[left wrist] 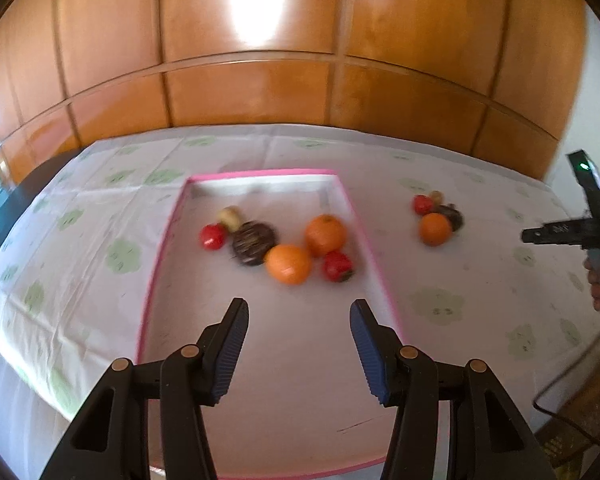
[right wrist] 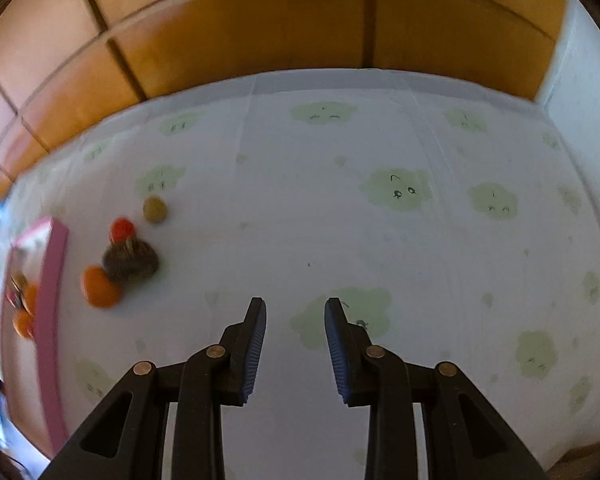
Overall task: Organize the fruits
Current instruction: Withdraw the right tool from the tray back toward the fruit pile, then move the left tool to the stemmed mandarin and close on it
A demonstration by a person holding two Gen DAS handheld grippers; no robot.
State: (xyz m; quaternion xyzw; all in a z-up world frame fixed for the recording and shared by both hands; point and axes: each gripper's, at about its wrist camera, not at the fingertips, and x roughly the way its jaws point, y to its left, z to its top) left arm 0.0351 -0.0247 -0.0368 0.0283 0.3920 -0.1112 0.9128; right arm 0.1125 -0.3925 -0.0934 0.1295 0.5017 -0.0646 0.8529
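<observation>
Both the left gripper (left wrist: pixel 299 344) and right gripper (right wrist: pixel 295 350) have fingers spread, holding nothing, near the pink tray (left wrist: pixel 168 236) of fruit.

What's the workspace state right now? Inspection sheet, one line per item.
Surface: table under a white cloth with green cloud prints.
Job's things: pink-rimmed tray holds two oranges, two red fruits, a dark patterned piece and a small yellowish one; a loose group on the cloth outside the tray: orange, red fruit, dark piece, small tan piece.
Clutter: nothing seen.
Grippers: left tongs open and empty above the tray's near end; right tongs narrowly parted, empty, over bare cloth.
Cables: one black cable at the table's right edge.
Surroundings: wooden panel wall behind; pale wall at right.
</observation>
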